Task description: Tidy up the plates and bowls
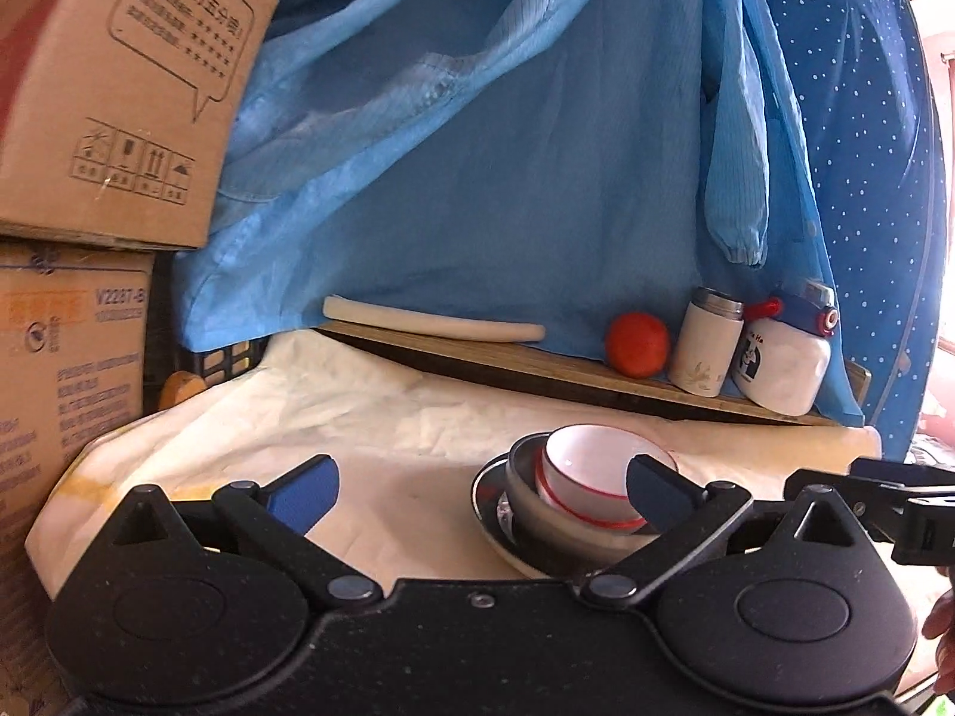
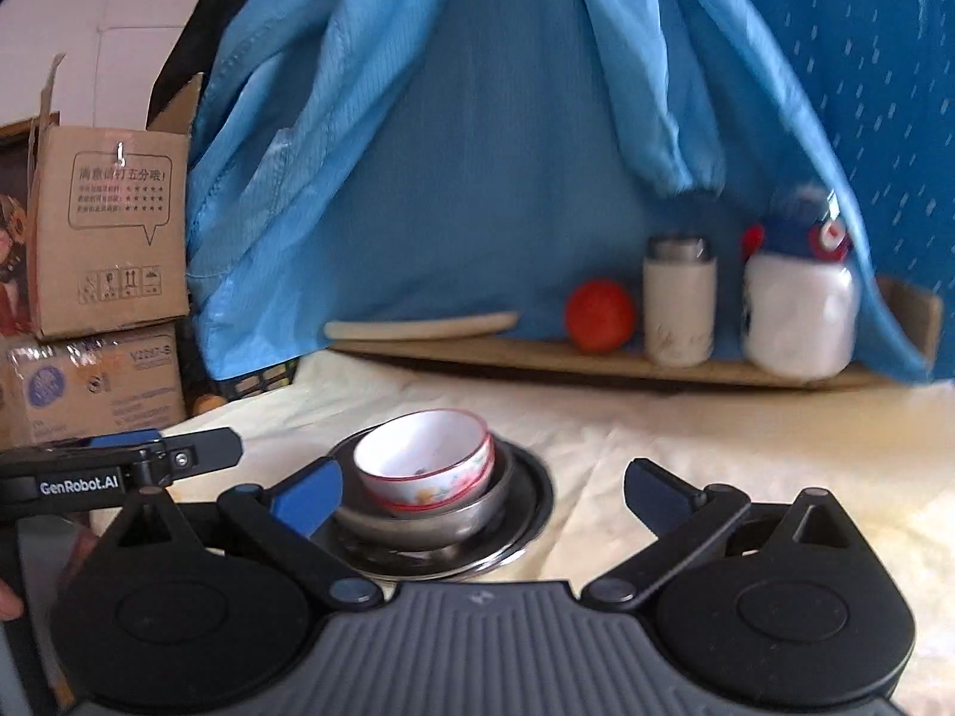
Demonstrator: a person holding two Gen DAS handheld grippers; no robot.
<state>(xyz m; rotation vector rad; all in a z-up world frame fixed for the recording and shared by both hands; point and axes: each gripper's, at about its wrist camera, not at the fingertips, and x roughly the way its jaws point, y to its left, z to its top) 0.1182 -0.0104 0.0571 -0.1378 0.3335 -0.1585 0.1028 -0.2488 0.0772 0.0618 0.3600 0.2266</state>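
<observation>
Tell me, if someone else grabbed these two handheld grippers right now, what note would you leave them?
Left gripper: open, holding nothing, low over the cloth.
Right gripper: open, holding nothing, beside the stack.
Dishes: white bowl sits tilted inside the steel bowl, which sits on the steel plate.
Done: the three dishes are nested in one stack.
Left: perhaps only to straighten the tilted white bowl; no other plates or bowls show.
On the back board: orange and two bottles, not part of the job.
</observation>
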